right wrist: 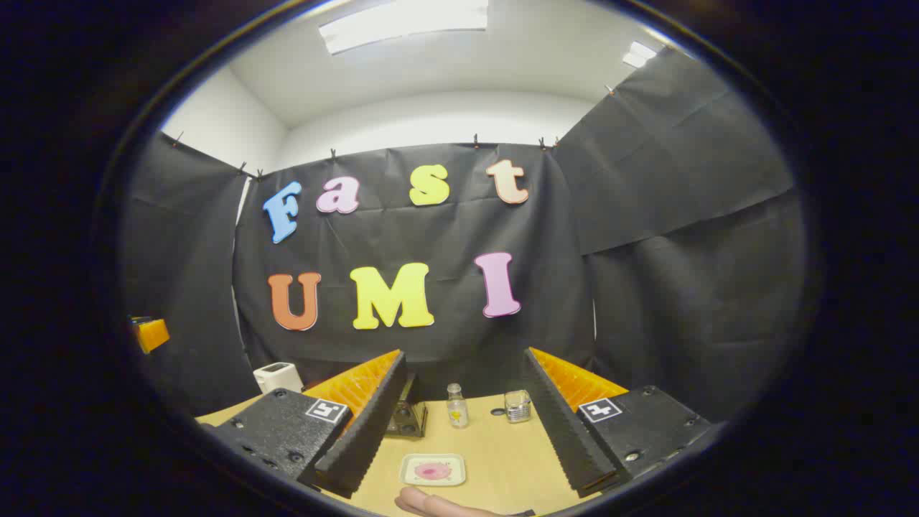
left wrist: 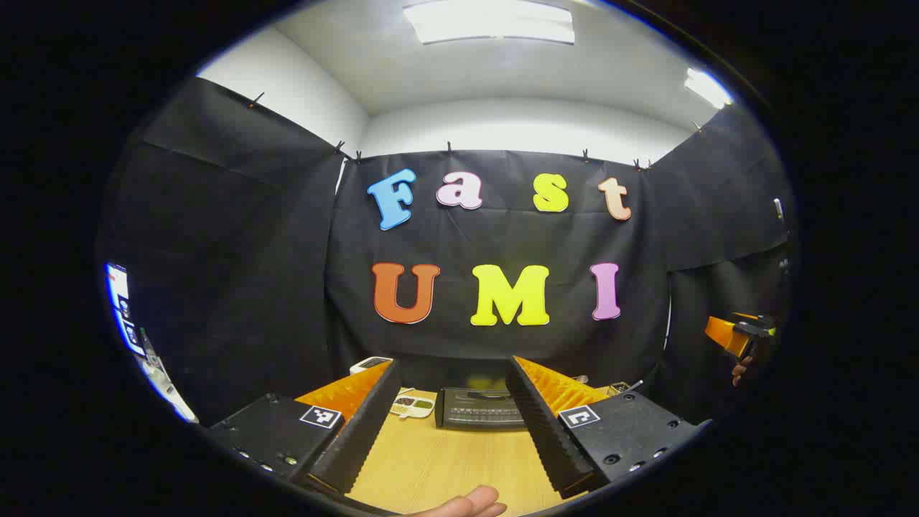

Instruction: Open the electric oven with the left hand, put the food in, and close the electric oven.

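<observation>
Oven shut ahead of wide-open left gripper; right gripper wide open w/ bottle between.

both cameras sit low over the wooden surface and face the far cloth wall. the left gripper view looks straight at the electric oven, far across the surface. the right gripper view looks from further right, a small plate near it. both share the wall, ceiling and surface.
</observation>
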A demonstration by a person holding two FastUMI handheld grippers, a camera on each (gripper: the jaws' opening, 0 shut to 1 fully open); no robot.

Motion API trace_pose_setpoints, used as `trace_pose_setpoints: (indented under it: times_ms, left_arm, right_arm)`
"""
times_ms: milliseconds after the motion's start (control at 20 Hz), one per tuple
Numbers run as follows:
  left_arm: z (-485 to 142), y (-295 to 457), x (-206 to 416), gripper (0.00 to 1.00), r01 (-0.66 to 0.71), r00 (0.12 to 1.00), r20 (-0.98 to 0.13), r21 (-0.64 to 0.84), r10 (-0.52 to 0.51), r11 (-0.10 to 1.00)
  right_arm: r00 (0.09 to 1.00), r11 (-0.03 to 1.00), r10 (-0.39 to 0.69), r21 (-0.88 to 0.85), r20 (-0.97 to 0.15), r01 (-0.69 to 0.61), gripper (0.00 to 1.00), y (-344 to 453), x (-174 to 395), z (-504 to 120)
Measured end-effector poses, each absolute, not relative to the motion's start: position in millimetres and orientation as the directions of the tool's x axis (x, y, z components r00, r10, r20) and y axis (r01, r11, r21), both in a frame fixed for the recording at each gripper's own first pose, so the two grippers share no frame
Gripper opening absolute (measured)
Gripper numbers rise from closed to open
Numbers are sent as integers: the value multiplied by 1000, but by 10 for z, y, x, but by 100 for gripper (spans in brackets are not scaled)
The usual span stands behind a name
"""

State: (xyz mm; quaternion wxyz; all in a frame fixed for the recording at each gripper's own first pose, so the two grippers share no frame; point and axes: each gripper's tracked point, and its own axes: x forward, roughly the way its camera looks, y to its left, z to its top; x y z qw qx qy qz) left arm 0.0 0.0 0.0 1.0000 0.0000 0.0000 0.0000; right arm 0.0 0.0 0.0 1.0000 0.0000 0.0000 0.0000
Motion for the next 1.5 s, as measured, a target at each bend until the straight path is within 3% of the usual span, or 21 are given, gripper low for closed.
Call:
trace_pose_setpoints:
  times_ms: [50,450,850,1100,1300,1500]
  left_arm:
    - [-13,-7,-17,94,2,1000,-3,8,-2,1000]
    - [-206,-143,4,94,29,999,-31,54,-28,998]
    - [-394,-223,104,94,23,999,-27,78,-21,997]
    - [-509,-306,511,94,-4,999,-53,34,6,999]
    - [-574,-516,968,94,51,995,-82,-31,-54,998]
    - [-662,-623,1510,94,58,994,-88,-9,-58,998]
  right_arm:
    - [1000,1000,0,-1,6,0,100,-7,-16,19]
    - [997,998,3,-65,82,2,99,38,-159,160]
    - [989,994,85,-80,121,-76,99,232,12,29]
    - [988,992,112,-74,104,-104,99,194,340,-119]
    - [991,989,120,-88,58,-115,100,54,512,-269]
    - [994,992,69,-108,82,-60,99,-277,650,-188]
